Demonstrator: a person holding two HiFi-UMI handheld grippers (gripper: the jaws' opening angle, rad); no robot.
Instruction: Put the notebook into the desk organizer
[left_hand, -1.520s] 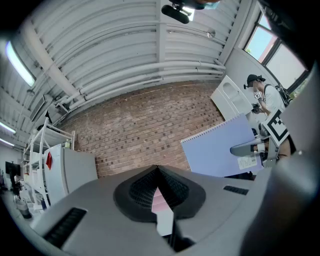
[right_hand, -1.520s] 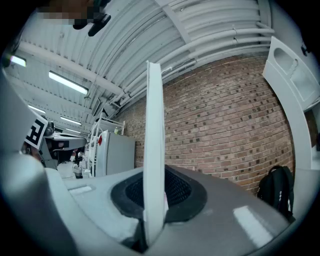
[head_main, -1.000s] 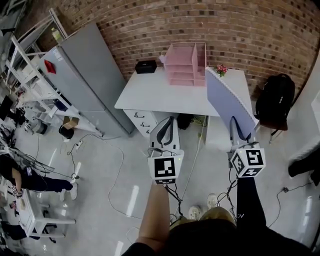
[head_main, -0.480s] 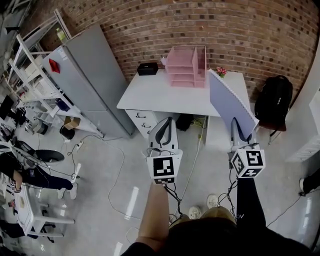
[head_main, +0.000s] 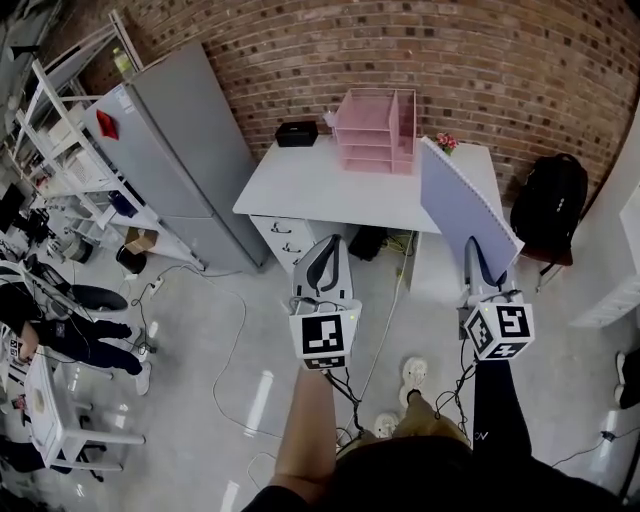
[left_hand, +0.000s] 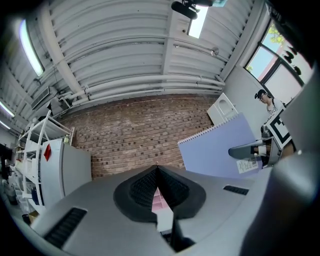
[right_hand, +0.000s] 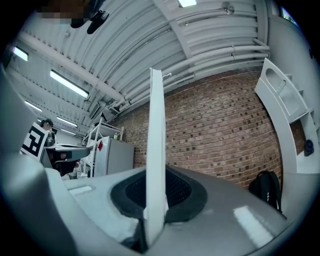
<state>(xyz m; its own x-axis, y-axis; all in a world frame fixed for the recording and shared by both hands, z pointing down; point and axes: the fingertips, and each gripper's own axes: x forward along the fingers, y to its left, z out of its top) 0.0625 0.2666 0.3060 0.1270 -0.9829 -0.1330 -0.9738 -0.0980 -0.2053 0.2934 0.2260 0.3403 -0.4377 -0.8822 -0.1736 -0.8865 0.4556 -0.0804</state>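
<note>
A lavender spiral notebook (head_main: 462, 203) stands on edge, tilted, above the right end of the white desk (head_main: 320, 190). My right gripper (head_main: 478, 262) is shut on its lower corner; its own view shows the notebook edge-on (right_hand: 156, 145) between the pads. The pink desk organizer (head_main: 375, 130) stands at the back of the desk against the brick wall. My left gripper (head_main: 328, 252) hangs in front of the desk, shut with nothing held. The left gripper view (left_hand: 157, 172) shows the notebook (left_hand: 220, 147) at its right, and a sliver of pink shows between its closed pads.
A black box (head_main: 296, 133) and small flowers (head_main: 446, 143) sit on the desk beside the organizer. A grey cabinet (head_main: 175, 150) and shelving stand to the left, a black backpack (head_main: 550, 205) to the right. Cables lie on the floor (head_main: 230, 360).
Both grippers keep their places, the notebook still gripped. The person's foot has stepped forward and the view has shifted slightly. A person at the right edge has moved away.
</note>
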